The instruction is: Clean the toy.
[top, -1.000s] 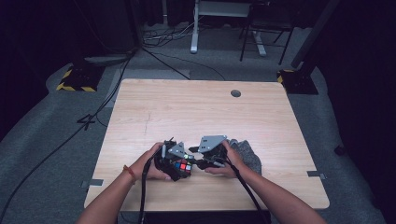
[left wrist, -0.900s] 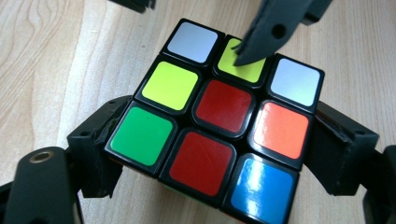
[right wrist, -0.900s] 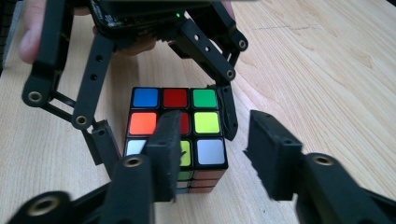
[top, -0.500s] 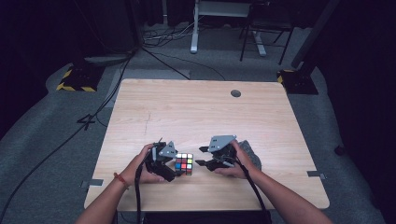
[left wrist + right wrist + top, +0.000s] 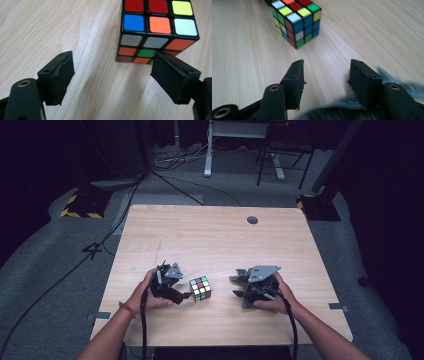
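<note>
1. resting on the wooden table [image 5: 210,240], the puzzle cube [image 5: 200,289] is seen between both grippers.
2. the left gripper [image 5: 186,295] is held spread, just beside the cube.
3. the right gripper [image 5: 237,286] is held spread, empty, near it.

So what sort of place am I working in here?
Probably a lab or recording studio: a lone wooden table on grey carpet, cables across the floor, dark surroundings, hazard-striped stand bases.

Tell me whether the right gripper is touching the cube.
Apart. The right gripper view shows bare table between the open right gripper and the cube.
</note>
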Action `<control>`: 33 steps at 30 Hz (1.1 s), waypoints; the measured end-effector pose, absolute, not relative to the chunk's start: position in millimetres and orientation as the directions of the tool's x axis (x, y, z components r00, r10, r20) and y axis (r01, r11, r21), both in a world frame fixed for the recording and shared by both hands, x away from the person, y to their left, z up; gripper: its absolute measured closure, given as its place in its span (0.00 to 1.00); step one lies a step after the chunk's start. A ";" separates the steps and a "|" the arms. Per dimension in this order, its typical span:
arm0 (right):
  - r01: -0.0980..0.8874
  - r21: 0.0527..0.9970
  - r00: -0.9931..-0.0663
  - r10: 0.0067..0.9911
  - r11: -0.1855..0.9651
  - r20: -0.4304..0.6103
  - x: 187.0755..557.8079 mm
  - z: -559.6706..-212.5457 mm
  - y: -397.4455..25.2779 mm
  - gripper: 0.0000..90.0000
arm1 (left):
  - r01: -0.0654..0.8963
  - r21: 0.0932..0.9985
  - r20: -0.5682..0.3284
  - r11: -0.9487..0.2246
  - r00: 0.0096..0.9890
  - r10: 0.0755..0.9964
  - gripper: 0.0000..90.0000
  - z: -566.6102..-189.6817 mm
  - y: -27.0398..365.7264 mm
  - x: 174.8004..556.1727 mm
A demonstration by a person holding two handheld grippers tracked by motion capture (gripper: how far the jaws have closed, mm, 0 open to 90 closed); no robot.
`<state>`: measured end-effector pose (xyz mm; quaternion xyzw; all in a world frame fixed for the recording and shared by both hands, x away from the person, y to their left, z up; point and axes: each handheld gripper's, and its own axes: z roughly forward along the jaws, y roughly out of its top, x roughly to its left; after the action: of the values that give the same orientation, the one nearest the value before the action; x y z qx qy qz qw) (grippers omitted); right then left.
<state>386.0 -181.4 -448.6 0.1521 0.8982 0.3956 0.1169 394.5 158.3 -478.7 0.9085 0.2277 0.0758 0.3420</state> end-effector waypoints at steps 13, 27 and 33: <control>0.242 0.779 -0.882 0.466 0.579 -0.073 384.7 -445.3 -244.6 0.44 | 0.300 0.644 -0.016 -0.704 0.925 0.379 0.18 -486.0 123.3 379.1; 0.321 0.691 -0.864 0.498 0.648 -0.066 395.3 -465.5 -271.3 0.39 | 0.274 0.651 0.010 -0.708 0.930 0.369 0.35 -490.0 110.4 391.6; 0.342 0.660 -0.868 0.493 0.669 -0.050 401.0 -483.1 -265.0 0.48 | 0.258 0.654 0.006 -0.711 0.938 0.346 0.36 -490.3 104.5 393.9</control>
<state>401.0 -265.0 -483.1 0.2303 0.9064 0.3356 0.1131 393.9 104.5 -490.3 0.9227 0.1638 0.0640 0.3432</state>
